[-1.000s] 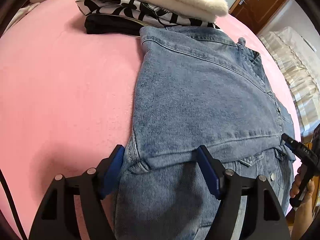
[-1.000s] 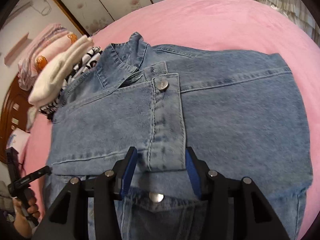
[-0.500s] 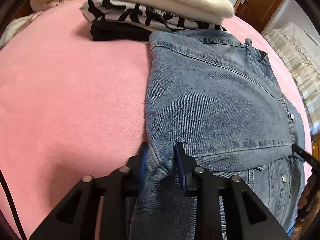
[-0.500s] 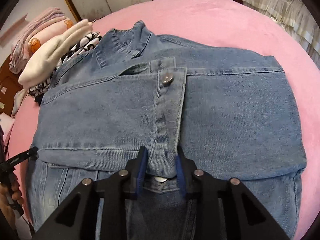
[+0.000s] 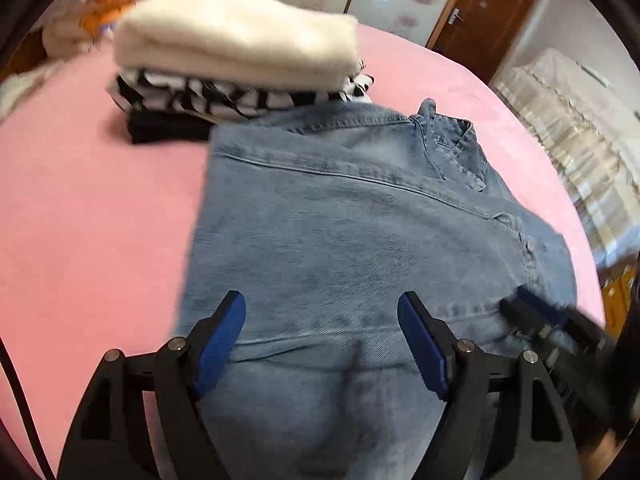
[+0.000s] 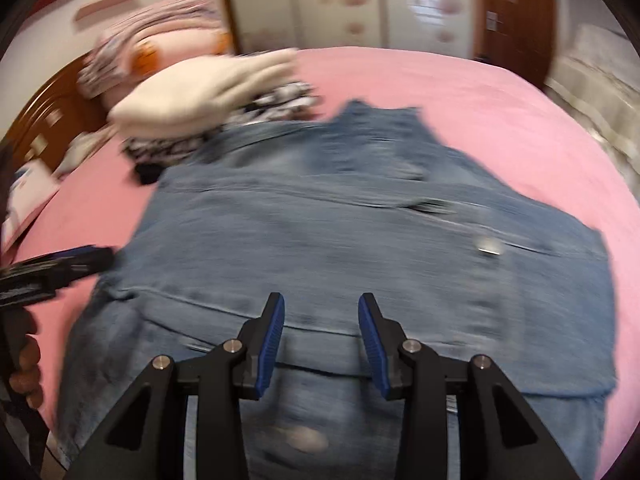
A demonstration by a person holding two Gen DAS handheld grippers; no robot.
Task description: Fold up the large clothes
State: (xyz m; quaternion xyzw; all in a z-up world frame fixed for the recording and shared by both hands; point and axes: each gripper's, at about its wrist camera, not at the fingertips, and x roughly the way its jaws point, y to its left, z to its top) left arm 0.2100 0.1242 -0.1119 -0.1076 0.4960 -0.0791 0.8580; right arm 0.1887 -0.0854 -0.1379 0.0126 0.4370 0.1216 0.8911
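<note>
A blue denim jacket (image 5: 352, 232) lies flat on the pink bed (image 5: 92, 208), sleeves folded in, collar at the far end. My left gripper (image 5: 322, 336) is open wide and empty just above the jacket's near fold. My right gripper (image 6: 321, 334) is open and empty above the near fold of the jacket (image 6: 360, 248), near its middle. The right gripper also shows at the right edge of the left wrist view (image 5: 532, 316); the left gripper shows at the left edge of the right wrist view (image 6: 80, 258). Both views are motion-blurred.
A stack of folded clothes, a cream sweater (image 5: 240, 40) over a black-and-white garment (image 5: 224, 96) and a black one, sits beyond the jacket's far left corner. Pink bedding (image 6: 160, 36) lies by the wooden headboard (image 6: 44, 116). A door (image 5: 480, 12) is behind.
Both grippers were shut on the jacket's near fold half a second ago; now both have opened, let go and pulled back and up. The jacket lies flat.
</note>
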